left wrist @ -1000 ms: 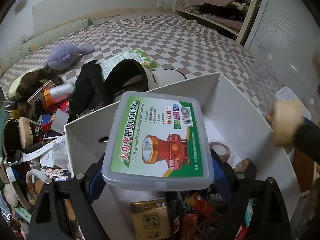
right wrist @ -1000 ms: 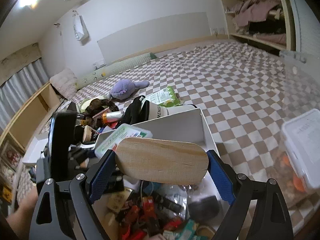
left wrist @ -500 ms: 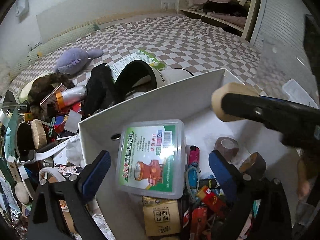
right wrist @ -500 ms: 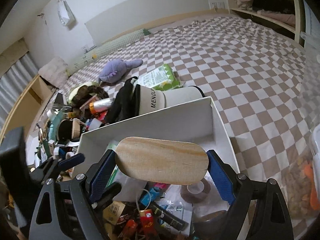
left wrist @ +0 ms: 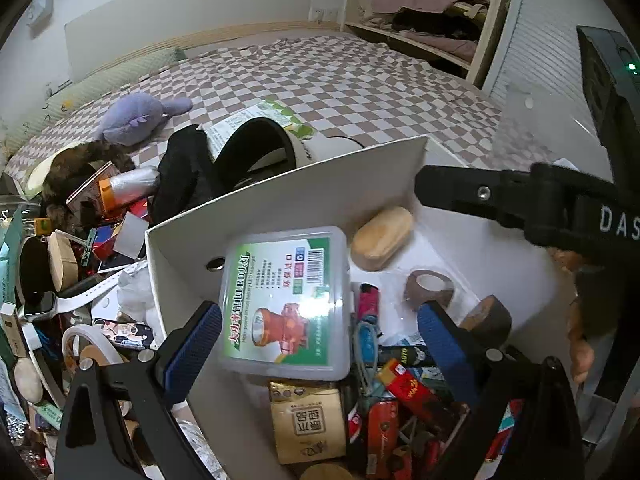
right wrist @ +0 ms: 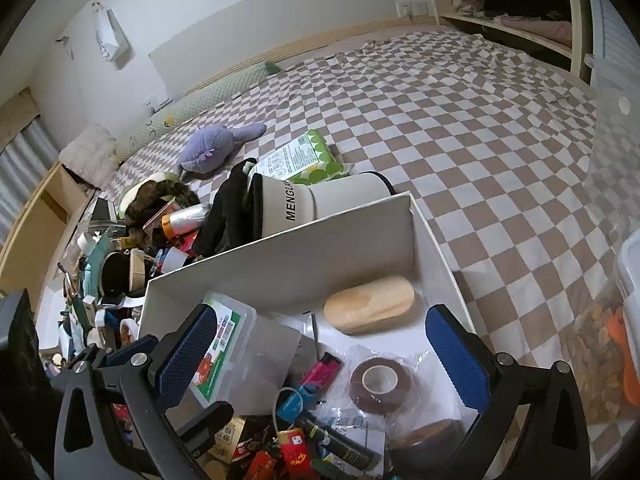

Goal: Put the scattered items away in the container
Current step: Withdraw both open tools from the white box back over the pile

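Note:
A white box point(left wrist: 320, 184) point(right wrist: 304, 252) stands on the bed, partly filled with small items. A clear plastic headlamp case point(left wrist: 286, 304) point(right wrist: 230, 344) lies in it, leaning on the left wall. An oval wooden block point(left wrist: 382, 238) point(right wrist: 370, 304) lies at the box's far end. My left gripper point(left wrist: 320, 344) is open above the case, holding nothing. My right gripper point(right wrist: 320, 356) is open and empty above the box; its arm shows in the left wrist view point(left wrist: 520, 204).
A brown tape roll point(right wrist: 380, 384), lighters and packets lie in the box. Left of the box is a pile: a white cap point(right wrist: 316, 200), black cloth, a silver bottle point(right wrist: 186, 218), a purple plush point(right wrist: 216, 148), a green packet point(right wrist: 304, 158). Checkered bedding lies to the right.
The left gripper opened and let the headlamp case drop into the box. The right gripper moved over the box, opened, and the wooden block now lies at the box's far end.

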The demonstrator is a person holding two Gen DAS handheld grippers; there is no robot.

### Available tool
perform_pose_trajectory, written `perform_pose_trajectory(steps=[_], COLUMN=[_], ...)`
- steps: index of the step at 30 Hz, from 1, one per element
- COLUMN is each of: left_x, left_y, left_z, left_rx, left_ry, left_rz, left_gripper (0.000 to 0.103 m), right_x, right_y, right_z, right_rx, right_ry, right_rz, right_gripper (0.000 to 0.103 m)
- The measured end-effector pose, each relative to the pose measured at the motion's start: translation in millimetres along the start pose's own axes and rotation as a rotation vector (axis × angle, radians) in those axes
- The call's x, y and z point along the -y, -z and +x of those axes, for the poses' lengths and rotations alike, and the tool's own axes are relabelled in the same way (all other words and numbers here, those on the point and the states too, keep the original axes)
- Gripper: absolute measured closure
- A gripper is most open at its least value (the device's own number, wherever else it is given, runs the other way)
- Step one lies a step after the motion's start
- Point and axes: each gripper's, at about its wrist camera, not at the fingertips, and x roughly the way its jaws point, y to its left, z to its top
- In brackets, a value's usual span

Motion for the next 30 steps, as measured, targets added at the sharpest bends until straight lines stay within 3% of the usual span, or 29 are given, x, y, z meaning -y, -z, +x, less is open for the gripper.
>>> perform_pose_trajectory(steps=[11, 21, 30], left_x=[7.8, 3.9, -13.9], left_y=[12.7, 30.9, 52.6], left_z=[-29.8, -76.7, -130.7], left_rx=[0.067, 0.169, 0.235], left_ry=[0.050, 0.067, 0.031], left_rz=[0.015, -0.042, -0.095], left_gripper=[0.004, 0.004, 0.004], right_x=[-4.6, -21.2, -43.5], right_y=[8.1, 24.0, 43.1], right_z=[-17.6, -51.7, -91.5], right_rx=[0.019, 0.049, 0.115], right_ry=[-0.037, -0.055, -0.082], right_rz=[0.037, -0.003, 0.010], right_gripper=[0.000, 0.000, 0.000])
